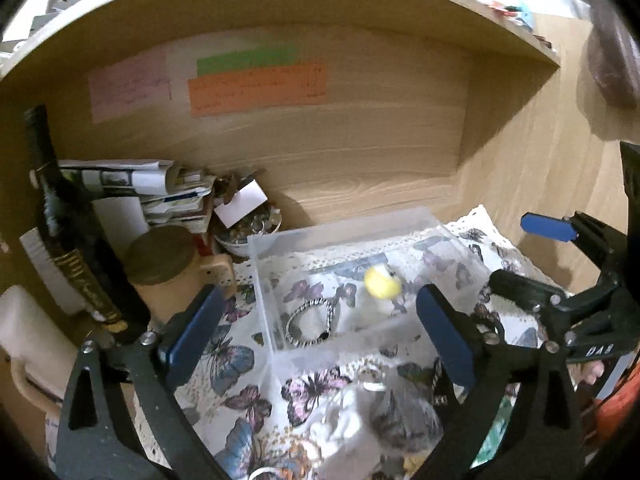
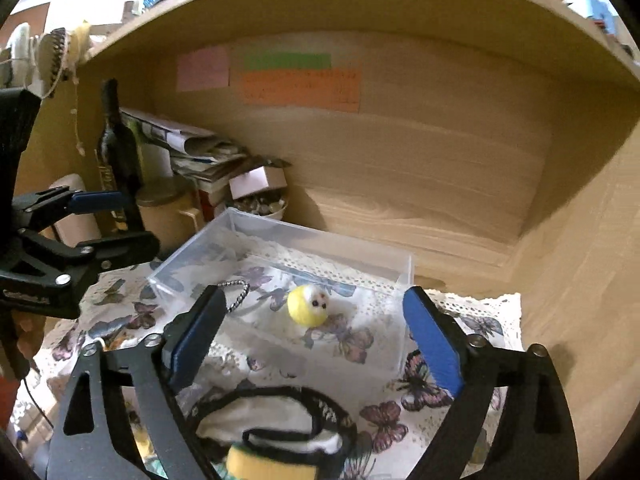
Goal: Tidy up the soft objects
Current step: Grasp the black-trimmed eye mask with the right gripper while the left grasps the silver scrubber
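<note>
A dark wine bottle (image 1: 60, 224) stands at the left of the wooden alcove, beside a lidded jar (image 1: 162, 254). Stacked papers (image 1: 136, 184) lie behind them, and pink, green and orange notes (image 1: 258, 88) hang on the back wall.

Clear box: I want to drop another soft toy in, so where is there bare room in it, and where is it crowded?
In the clear box, the floor right of the yellow ball toy is bare, as is the strip along the back wall. The chain ring takes the left front part. Left of the box is crowded: the dark bottle, a jar and stacked papers.
</note>
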{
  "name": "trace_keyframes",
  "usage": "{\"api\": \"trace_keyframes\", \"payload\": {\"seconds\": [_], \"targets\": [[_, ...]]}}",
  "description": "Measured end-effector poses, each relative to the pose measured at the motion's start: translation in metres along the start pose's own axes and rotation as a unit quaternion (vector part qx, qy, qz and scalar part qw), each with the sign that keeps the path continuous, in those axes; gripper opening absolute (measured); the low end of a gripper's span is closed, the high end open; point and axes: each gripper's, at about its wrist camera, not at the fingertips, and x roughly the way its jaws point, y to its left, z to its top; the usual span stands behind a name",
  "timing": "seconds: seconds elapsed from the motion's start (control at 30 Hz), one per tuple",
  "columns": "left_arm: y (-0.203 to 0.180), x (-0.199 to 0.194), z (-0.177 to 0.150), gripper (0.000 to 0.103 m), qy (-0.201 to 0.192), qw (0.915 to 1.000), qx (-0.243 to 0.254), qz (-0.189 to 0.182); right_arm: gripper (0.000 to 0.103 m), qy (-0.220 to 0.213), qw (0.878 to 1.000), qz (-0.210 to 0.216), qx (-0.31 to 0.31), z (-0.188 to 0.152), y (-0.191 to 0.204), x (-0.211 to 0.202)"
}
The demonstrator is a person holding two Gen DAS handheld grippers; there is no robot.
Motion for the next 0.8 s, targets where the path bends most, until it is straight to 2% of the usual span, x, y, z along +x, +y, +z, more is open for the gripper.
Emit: {"api": "trace_keyframes", "payload": {"seconds": [0.23, 0.47, 0.6, 0.7, 0.8], "targets": [[-0.003, -0.001, -0.031, 0.101, 0.032, 0.9995, -0.003, -0.001, 0.093, 0.015, 1.000, -0.004, 0.011, -0.027, -0.001, -0.007], [-0.017, 0.013, -0.064, 0.100, 0.078, 0.9958, -0.021, -0.044, 0.093, 0.059, 0.998, -0.003, 0.032, -0.062, -0.004, 0.004], [-0.033, 0.018, -0.074, 0.079, 0.096, 0.9934, -0.010, -0.063, 0.092, 0.083, 0.995, 0.010, 0.047, -0.075, -0.006, 0.016], [-0.041, 0.023, -0.079, 0.070, 0.105, 0.9910, -0.007, -0.082, 0.090, 0.090, 0.995, 0.016, 0.051, -0.077, -0.006, 0.022], [-0.047, 0.029, -0.083, 0.059, 0.116, 0.9889, -0.003, -0.092, 0.082, 0.097, 0.994, 0.018, 0.056, -0.076, -0.008, 0.030]]}}
